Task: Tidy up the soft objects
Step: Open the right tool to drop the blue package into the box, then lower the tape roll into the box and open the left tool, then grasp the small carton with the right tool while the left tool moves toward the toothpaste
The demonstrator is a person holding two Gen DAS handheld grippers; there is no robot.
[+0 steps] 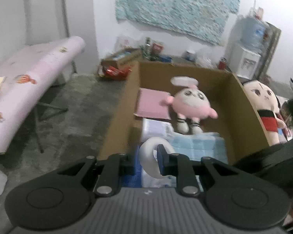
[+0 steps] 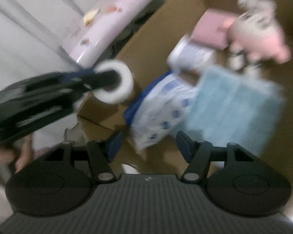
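Landmark: the box (image 1: 244,105), open top, brown cardboard.

Far left of the box: a table (image 1: 35,66) under a pink cloth, well apart from it, floor between.

My left gripper (image 1: 146,161) sits at the box's near-left corner, clenched on a white roll (image 1: 148,156) (tape or similar, can't tell). One finger goes through the roll's hole, the other is outside its wall. In the right wrist view the same roll (image 2: 115,81) hangs just outside the box's left wall, above the rim.

Inside the box, left to right:
- pink pad (image 1: 154,105) flat on the floor at the far-left side
- white pack (image 1: 156,128) nearer than the pad, against the left side
- blue-white bag (image 2: 162,107) nearest the front, partly under the blue cloth
- blue cloth (image 1: 197,146) at the near middle, edge touching the pink plush's feet
- pink plush (image 1: 191,105) on its back mid-box, head towards the far wall, one arm on the pad

My right gripper (image 2: 148,144) is over the box's near edge, jaws apart, nothing gripped; the bag's corner lies below the gap (heavy blur here).

Right of the box, outside it: a doll (image 1: 263,105) with a red top, leaning on the right wall.
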